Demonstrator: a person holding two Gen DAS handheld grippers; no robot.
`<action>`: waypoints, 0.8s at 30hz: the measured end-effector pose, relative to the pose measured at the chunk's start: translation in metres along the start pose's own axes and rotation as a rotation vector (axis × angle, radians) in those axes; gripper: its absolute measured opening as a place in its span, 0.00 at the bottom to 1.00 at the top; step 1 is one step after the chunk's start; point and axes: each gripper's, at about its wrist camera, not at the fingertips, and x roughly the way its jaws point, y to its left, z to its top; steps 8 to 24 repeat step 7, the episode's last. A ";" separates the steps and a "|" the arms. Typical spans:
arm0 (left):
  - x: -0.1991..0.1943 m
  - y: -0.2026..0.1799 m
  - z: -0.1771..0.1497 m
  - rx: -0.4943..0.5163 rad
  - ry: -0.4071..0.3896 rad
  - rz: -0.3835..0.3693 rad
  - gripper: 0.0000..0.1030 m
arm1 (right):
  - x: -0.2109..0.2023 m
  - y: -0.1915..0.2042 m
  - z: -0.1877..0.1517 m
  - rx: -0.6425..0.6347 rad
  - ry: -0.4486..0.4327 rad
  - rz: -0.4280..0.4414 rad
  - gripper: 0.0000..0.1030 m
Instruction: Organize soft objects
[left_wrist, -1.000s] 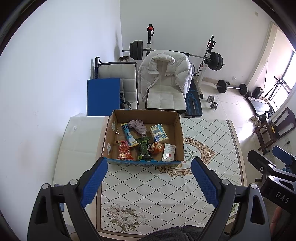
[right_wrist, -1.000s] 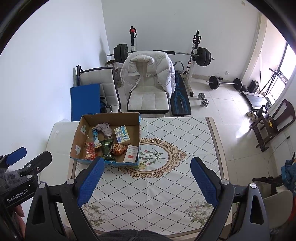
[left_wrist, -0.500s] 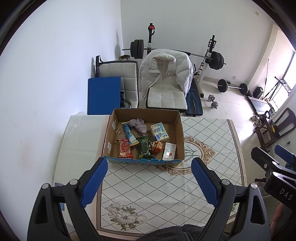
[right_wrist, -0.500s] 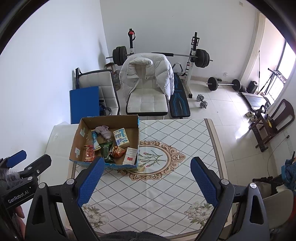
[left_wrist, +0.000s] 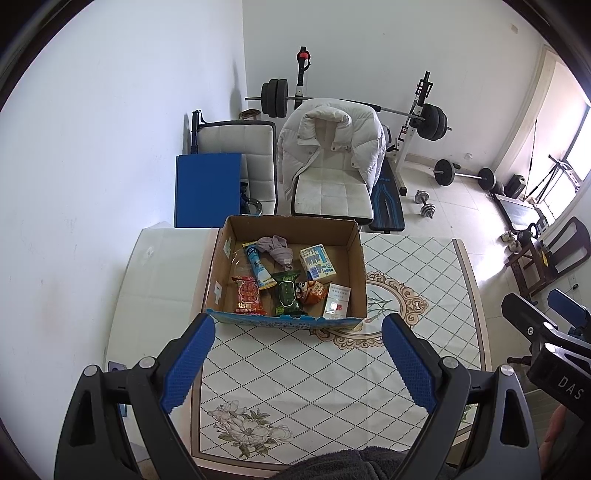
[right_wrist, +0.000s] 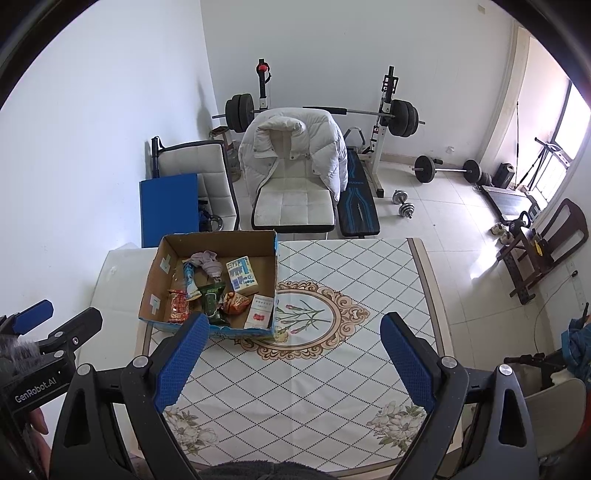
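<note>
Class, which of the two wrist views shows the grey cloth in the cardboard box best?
The left wrist view: the grey cloth lies nearly centred and larger, clear of the fingers, in the cardboard box. The right wrist view shows it smaller, off to the left, still unobstructed.

- The cardboard box (left_wrist: 288, 225) near wall hides the lower ends of the red packet (left_wrist: 248, 295) and white carton (left_wrist: 337, 302).
- Print on every packet is too small to read.
- The table (right_wrist: 332, 369) near edge is cut off.
</note>
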 end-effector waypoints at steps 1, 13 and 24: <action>-0.001 -0.001 -0.001 -0.001 -0.001 0.000 0.90 | 0.000 0.000 0.000 -0.001 0.000 -0.001 0.93; -0.004 -0.002 -0.002 -0.007 -0.007 0.004 0.90 | -0.002 -0.002 0.001 -0.002 -0.001 0.004 0.93; -0.004 -0.002 -0.002 -0.007 -0.007 0.004 0.90 | -0.002 -0.002 0.001 -0.002 -0.001 0.004 0.93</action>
